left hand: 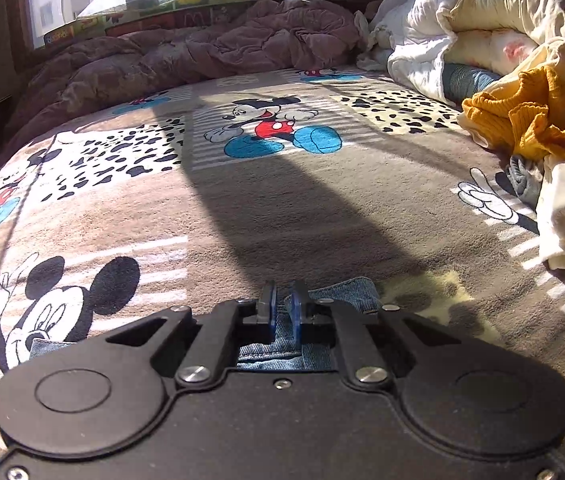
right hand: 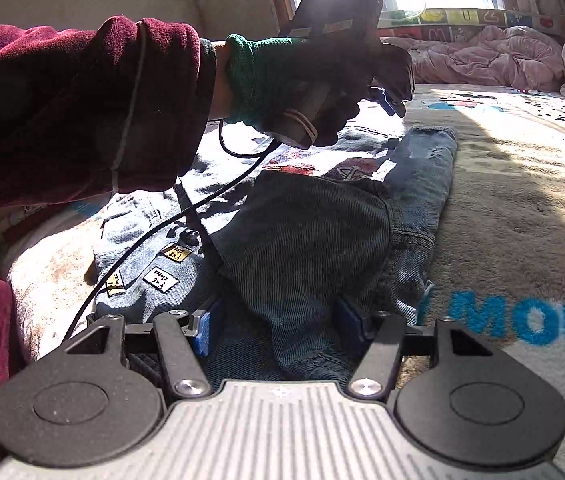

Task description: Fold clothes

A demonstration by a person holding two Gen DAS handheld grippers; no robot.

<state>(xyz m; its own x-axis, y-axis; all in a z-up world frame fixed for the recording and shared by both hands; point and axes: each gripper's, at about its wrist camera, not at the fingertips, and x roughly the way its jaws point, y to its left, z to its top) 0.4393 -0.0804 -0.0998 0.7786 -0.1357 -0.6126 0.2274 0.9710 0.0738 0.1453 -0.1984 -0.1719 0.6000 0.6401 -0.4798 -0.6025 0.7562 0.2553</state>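
Observation:
Folded blue jeans [right hand: 322, 232] with small patches lie on the cartoon-mouse blanket [right hand: 522, 208]. My right gripper [right hand: 275, 328] is open low over their near end; a raised fold of denim sits between its blue pads [right hand: 202, 332], which stand apart from it. A gloved hand holds my left gripper [right hand: 389, 102] in the air above the far end of the jeans. In the left wrist view my left gripper [left hand: 283, 300] is shut, and nothing hangs from its tips. Denim [left hand: 346, 292] shows just below and beyond its fingers.
A dark red sleeve [right hand: 62, 100] and a black cable [right hand: 202, 200] cross over the jeans. A mustard knit [left hand: 522, 120] and pale clothes are piled at the right of the bed, a white duvet [left hand: 422, 40] behind them. A crumpled pink quilt [left hand: 242, 44] lies under the window.

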